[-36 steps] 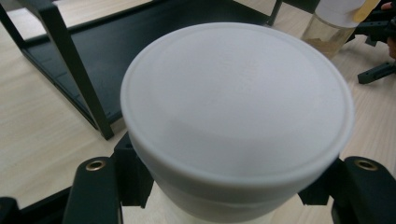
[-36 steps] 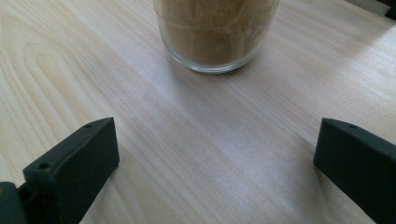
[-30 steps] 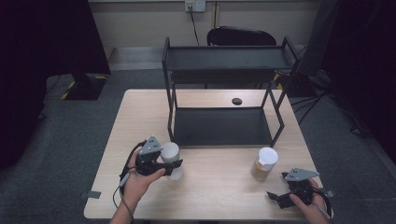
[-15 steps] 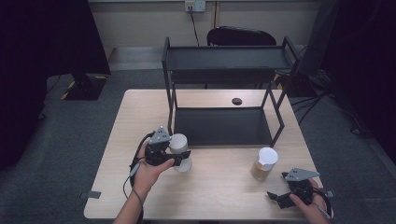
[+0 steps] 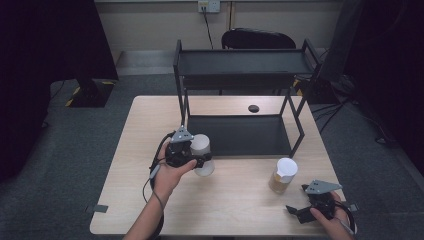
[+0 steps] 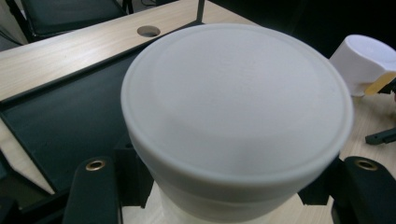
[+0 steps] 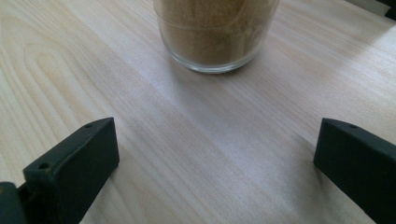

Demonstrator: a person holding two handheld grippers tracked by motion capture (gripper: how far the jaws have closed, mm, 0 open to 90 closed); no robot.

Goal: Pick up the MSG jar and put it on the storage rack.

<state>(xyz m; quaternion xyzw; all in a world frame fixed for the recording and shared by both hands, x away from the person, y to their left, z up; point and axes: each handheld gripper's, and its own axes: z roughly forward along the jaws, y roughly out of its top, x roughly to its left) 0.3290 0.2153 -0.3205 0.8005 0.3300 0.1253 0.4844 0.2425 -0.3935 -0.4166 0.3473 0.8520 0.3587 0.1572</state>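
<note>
From my seat, the high view looks forward and down on the table (image 5: 235, 200), with the black shelf rack (image 5: 240, 65) at twelve o'clock. My left gripper view sits very close behind a white-lidded jar (image 6: 236, 112), facing the rack's lower shelf (image 6: 60, 116). My right gripper view rides low, near the wood, facing a glass jar (image 7: 215, 32) at twelve o'clock, probably the one standing at four o'clock in the high view.

Grey carpet floor (image 5: 75, 150), beige wall (image 5: 150, 25) with power socket (image 5: 208, 6), black chair (image 5: 257, 39), dark curtains (image 5: 45, 45)
</note>
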